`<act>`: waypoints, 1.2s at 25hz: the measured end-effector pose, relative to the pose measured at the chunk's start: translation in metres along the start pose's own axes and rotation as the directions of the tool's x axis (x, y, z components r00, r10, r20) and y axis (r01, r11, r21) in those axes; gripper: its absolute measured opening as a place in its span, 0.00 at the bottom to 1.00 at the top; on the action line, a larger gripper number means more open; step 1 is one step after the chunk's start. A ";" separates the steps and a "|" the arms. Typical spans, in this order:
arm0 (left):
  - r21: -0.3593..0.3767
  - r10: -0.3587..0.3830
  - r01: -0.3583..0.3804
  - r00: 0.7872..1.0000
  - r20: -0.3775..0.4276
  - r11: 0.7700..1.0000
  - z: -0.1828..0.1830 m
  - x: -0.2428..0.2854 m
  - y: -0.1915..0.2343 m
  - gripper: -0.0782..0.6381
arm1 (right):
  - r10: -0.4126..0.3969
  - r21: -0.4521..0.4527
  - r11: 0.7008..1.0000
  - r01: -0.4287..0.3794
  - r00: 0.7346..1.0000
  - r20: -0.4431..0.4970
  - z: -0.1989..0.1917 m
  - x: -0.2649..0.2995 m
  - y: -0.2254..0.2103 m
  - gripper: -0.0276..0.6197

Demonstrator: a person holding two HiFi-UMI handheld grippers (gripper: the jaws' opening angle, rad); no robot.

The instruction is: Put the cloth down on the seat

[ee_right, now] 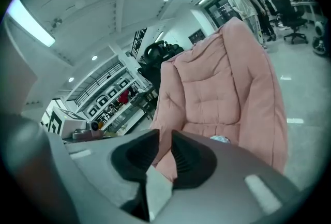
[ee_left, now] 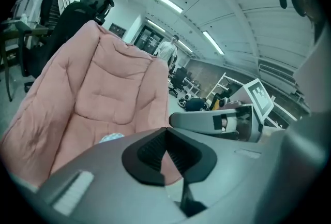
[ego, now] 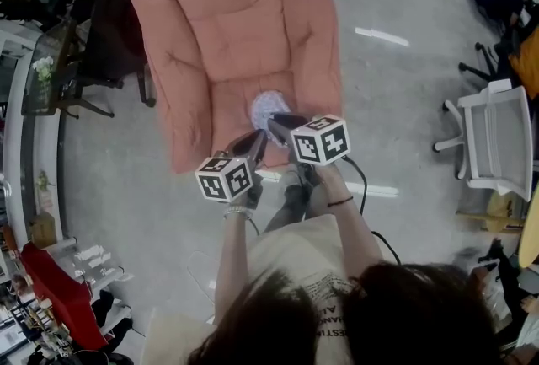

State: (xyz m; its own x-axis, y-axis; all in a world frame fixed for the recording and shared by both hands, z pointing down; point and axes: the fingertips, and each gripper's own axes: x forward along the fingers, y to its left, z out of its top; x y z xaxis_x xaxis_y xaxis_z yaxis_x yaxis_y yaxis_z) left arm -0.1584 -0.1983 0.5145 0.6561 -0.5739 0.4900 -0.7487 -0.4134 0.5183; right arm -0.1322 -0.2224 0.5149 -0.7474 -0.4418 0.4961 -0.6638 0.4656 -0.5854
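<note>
A small white-and-blue patterned cloth (ego: 269, 108) lies crumpled on the seat of the pink padded armchair (ego: 244, 26). It also shows low on the seat as the cloth (ee_left: 111, 137) in the left gripper view and as the cloth (ee_right: 220, 139) in the right gripper view. Both grippers hang in the air in front of the seat, above the cloth and apart from it. My left gripper (ego: 256, 142) has its tips together with nothing in them (ee_left: 165, 132). My right gripper (ego: 280, 120) holds a narrow gap between its jaws, and only the pink chair shows through it (ee_right: 164, 140).
A white office chair (ego: 497, 140) stands on the grey floor at the right. Dark office chairs (ego: 109, 26) and a desk crowd the armchair's left side. A red object (ego: 55, 292) sits at the lower left. A person (ee_left: 166, 49) stands far off behind the armchair.
</note>
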 end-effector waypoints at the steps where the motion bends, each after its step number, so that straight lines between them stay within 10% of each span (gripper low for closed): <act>1: 0.013 -0.001 0.001 1.000 0.006 1.000 0.004 -0.002 -0.004 0.12 | 0.004 -0.007 1.000 -0.004 1.000 0.008 0.003 -0.003 0.003 0.16; 30: 0.216 -0.070 0.028 0.979 0.189 0.976 0.083 -0.050 -0.055 0.12 | 0.140 -0.220 0.971 -0.091 0.966 0.217 0.083 -0.063 0.072 0.05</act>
State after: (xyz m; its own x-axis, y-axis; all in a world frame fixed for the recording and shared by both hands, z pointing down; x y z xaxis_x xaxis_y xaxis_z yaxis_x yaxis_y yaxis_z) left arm -0.1581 -0.2061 0.4032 0.6771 -0.6670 0.3109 -0.7328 -0.5724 0.3680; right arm -0.1310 -0.2248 0.3884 -0.8089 -0.5281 0.2584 -0.5826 0.6613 -0.4725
